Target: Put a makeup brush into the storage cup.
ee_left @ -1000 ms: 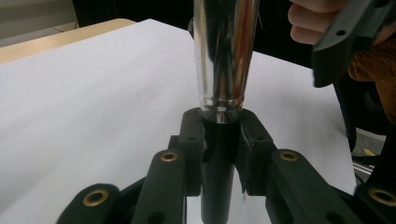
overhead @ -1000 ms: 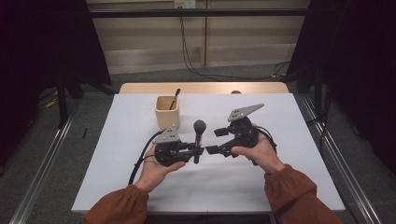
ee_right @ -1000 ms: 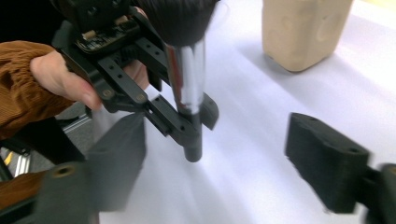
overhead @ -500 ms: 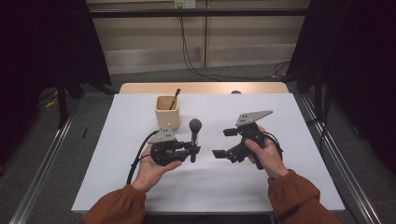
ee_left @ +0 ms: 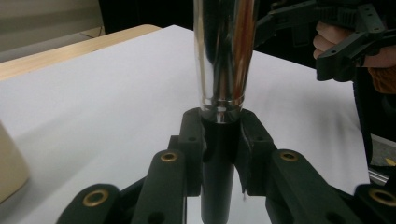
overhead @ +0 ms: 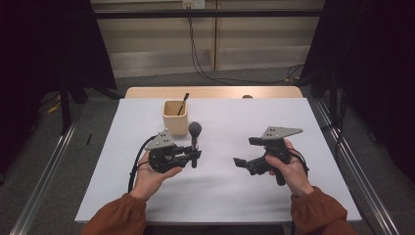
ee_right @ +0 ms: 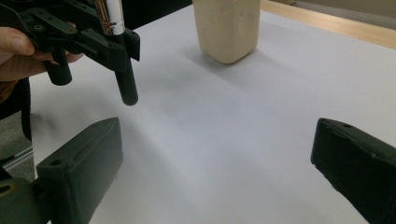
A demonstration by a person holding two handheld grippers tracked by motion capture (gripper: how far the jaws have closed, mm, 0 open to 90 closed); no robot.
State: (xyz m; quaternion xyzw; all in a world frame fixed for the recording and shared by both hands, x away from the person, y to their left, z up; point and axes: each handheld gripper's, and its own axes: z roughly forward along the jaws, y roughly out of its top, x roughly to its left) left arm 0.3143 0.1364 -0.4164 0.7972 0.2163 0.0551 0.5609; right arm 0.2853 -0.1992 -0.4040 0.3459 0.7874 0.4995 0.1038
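Note:
My left gripper (overhead: 194, 155) is shut on the black handle of a utensil (overhead: 195, 142) that stands upright, with a shiny metal shaft and a dark round head. In the left gripper view the jaws clamp the handle (ee_left: 218, 158) just below the shaft (ee_left: 224, 51). My right gripper (overhead: 245, 152) hovers to the right of it, well apart; its jaws have just been opening and stand open with nothing between them (ee_right: 215, 154). The right gripper view shows the left gripper (ee_right: 114, 44) and the handle's lower end (ee_right: 127, 86) at upper left.
A beige cup (overhead: 174, 115) with a thin dark stick (overhead: 184, 103) in it stands behind the left gripper on the white table (overhead: 220, 196). A bare wooden strip (overhead: 210, 92) runs along the far edge. Black curtains and floor rails flank the table.
The right gripper has drawn away to the right from the utensil and its jaws have spread wider. The left gripper still grips the upright utensil, barely shifted.

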